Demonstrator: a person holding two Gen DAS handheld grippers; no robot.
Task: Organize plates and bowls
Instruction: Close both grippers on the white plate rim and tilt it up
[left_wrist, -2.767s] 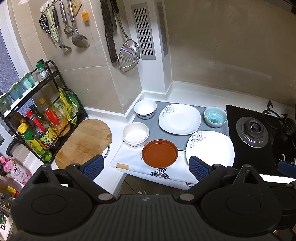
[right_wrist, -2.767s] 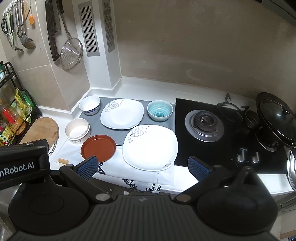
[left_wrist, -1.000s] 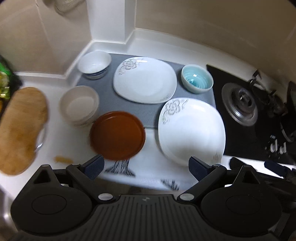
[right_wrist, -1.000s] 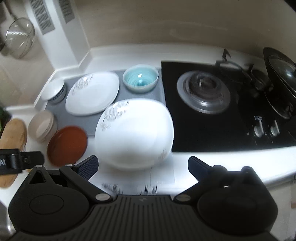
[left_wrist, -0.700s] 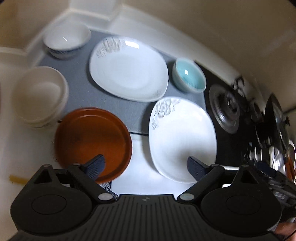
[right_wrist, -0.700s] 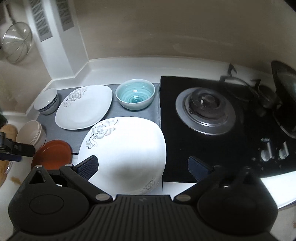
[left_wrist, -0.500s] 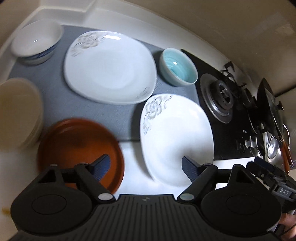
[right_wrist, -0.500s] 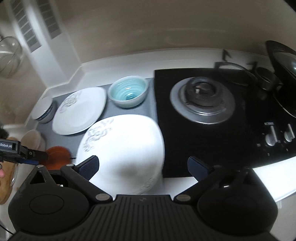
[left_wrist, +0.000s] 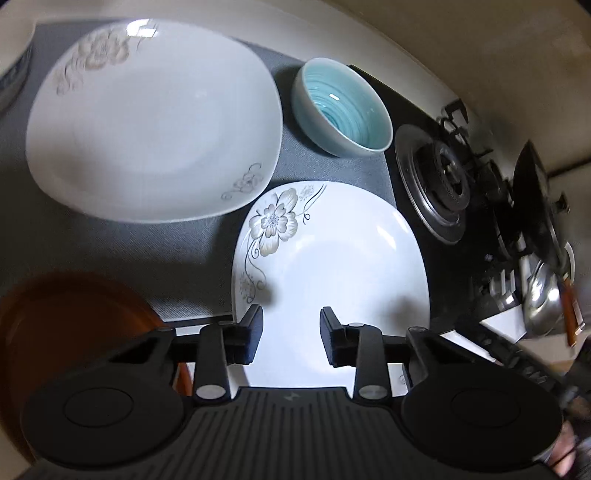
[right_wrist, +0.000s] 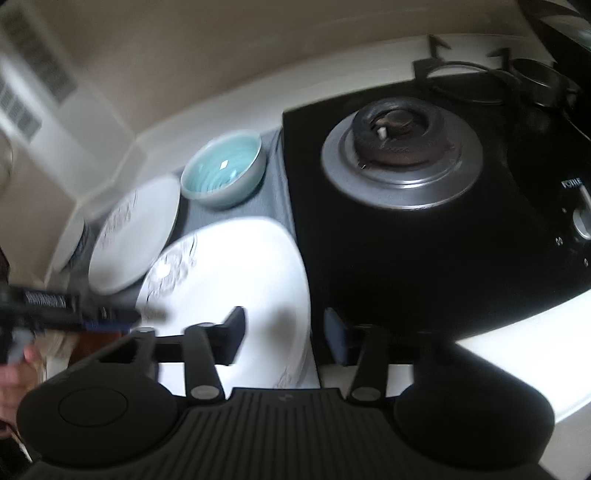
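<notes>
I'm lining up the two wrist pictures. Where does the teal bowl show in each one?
Left wrist view: the teal bowl sits upper middle, right of the far white plate, behind the near flowered plate.
Right wrist view: the teal bowl sits upper left of centre, blurred, just left of the black stove.
Shared landmark: the gas burner, right of the bowl in both.

Around the near white plate (left_wrist: 332, 266), my room is tight: the gas hob (right_wrist: 424, 229) butts against its right edge, the teal bowl (left_wrist: 341, 107) and the second white plate (left_wrist: 151, 122) crowd its far side, and the brown plate (left_wrist: 74, 325) sits to its left. Bare grey mat (left_wrist: 184, 254) between the two white plates leaves a narrow lane. Above the near plate, nothing stands over its centre.
</notes>
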